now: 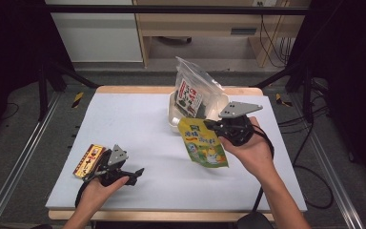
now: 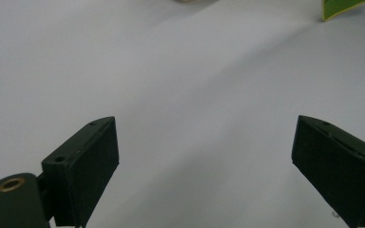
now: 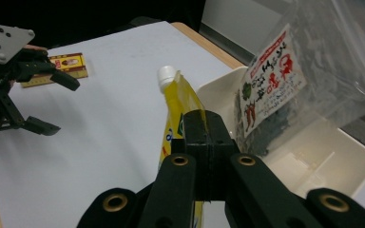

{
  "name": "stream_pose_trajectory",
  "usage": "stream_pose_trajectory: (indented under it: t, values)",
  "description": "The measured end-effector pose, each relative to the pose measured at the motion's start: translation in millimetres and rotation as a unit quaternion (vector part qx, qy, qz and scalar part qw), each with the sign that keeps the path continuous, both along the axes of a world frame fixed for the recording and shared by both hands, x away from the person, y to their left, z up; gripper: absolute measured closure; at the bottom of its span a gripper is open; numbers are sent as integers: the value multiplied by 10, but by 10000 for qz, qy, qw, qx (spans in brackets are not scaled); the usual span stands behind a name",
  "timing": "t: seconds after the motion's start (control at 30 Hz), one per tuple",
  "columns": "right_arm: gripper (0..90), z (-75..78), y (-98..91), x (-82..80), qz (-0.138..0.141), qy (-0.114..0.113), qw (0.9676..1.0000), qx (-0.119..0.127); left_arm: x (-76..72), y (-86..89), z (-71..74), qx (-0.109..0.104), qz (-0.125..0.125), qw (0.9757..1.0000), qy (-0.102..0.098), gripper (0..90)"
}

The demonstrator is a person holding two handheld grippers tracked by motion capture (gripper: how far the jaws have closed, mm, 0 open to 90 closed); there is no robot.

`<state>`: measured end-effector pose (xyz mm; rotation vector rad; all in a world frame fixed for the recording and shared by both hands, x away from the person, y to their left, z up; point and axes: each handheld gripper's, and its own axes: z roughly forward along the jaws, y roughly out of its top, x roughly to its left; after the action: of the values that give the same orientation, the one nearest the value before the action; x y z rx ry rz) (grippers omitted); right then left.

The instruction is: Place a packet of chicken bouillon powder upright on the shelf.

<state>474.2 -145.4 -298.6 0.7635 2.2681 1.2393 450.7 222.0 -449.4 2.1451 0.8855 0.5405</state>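
Even overhead light falls on my table, with darkness all around it.

The pale grey-blue table mat (image 1: 138, 124) is brightly and evenly lit, and my hands cast only soft, faint shadows; the room beyond falls to near black. In my left gripper view the black jaws are soft and the mat blurs into smooth gradients. In my right gripper view the clear crinkled plastic bag of dark leaves (image 3: 309, 61) catches hazy glare and the near jaws blur.

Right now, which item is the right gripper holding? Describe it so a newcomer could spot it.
Start at the white tray at the table's far edge, where a clear bag of dark dried leaves stands. Just in front of it, the right gripper is clamped on the yellow-green spout pouch. Unlike the clear bag, it's opaque, with a white cap.
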Motion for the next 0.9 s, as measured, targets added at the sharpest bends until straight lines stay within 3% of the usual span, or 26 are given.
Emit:
stream_pose_trajectory:
  t: [0.37, 0.63, 0.9]
  values:
    - [900, 51, 310, 31, 526, -47, 9986, -66, 50, 38, 202, -130, -220, 9997, 29, 103]
    - [900, 41, 593, 62, 1016, 11, 9946, -217, 161, 2, 494, 67, -573, 9983, 94, 101]
    - [900, 38, 733, 80, 1295, 37, 9912, -275, 219, -38, 795, 98, -777, 9969, -24, 101]
